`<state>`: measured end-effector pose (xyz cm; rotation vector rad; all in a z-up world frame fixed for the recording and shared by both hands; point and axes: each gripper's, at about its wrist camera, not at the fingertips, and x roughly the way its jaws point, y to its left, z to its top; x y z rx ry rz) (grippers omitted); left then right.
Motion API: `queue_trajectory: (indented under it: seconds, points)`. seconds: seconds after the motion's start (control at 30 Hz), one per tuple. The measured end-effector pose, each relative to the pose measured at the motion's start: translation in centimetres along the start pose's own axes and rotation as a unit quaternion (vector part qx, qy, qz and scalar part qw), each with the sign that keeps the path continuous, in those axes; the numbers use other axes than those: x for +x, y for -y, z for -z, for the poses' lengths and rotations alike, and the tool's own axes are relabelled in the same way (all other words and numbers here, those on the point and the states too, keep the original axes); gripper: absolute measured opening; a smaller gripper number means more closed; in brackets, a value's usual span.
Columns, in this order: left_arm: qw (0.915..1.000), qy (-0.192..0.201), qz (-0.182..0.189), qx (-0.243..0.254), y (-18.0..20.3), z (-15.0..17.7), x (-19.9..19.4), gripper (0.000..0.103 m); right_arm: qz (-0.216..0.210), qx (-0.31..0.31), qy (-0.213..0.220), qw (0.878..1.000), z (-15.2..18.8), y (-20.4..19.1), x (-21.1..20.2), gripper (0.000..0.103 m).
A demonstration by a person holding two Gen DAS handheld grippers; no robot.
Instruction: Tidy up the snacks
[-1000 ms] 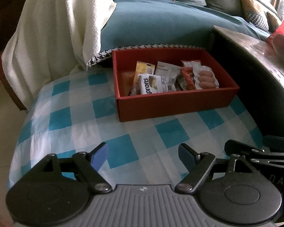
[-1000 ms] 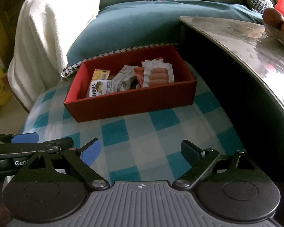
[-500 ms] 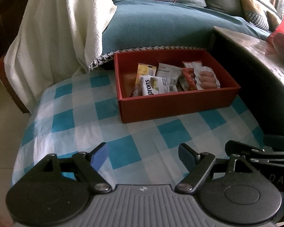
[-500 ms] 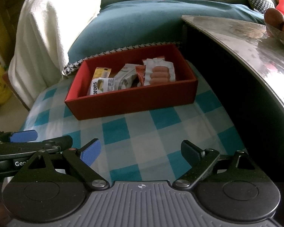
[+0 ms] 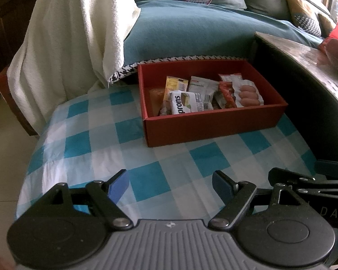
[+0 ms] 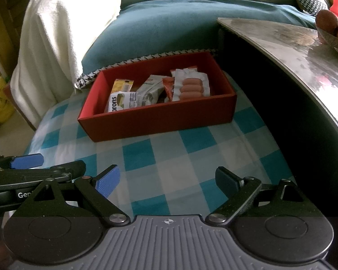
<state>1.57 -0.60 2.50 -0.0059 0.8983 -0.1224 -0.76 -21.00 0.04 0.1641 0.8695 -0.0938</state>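
Snack packets [image 5: 205,95] lie heaped inside red box [image 5: 214,126], which sits at the far side of the blue-checked cloth [image 5: 146,180]. A sausage pack [image 6: 191,87] leans at the box's right end. Dark table [image 6: 304,51] rises just right of the box; a teal-covered sofa [image 5: 191,29] and cream towel [image 5: 67,33] stand behind. Left gripper [image 5: 169,182] and right gripper [image 6: 167,177] both gape wide with nothing between the jaws, well short of the box, side by side above bare cloth.

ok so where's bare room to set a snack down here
The checked cloth is bare left of the red box and in front of it, up to the tongs. Inside the box only the left end is free; its middle and right are packed with snack packets.
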Motion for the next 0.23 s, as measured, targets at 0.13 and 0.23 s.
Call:
queue_trajectory:
  seconds: [0.13, 0.23]
  points:
    - [1.0, 0.003, -0.005, 0.001, 0.05, 0.04, -0.08, 0.075, 0.0, 0.0, 0.0, 1.0, 0.05, -0.1, 0.02, 0.095]
    - [1.0, 0.002, -0.005, 0.0, 0.07, 0.04, -0.1, 0.075, 0.0, -0.002, -0.001, 1.0, 0.09, -0.18, 0.01, 0.095]
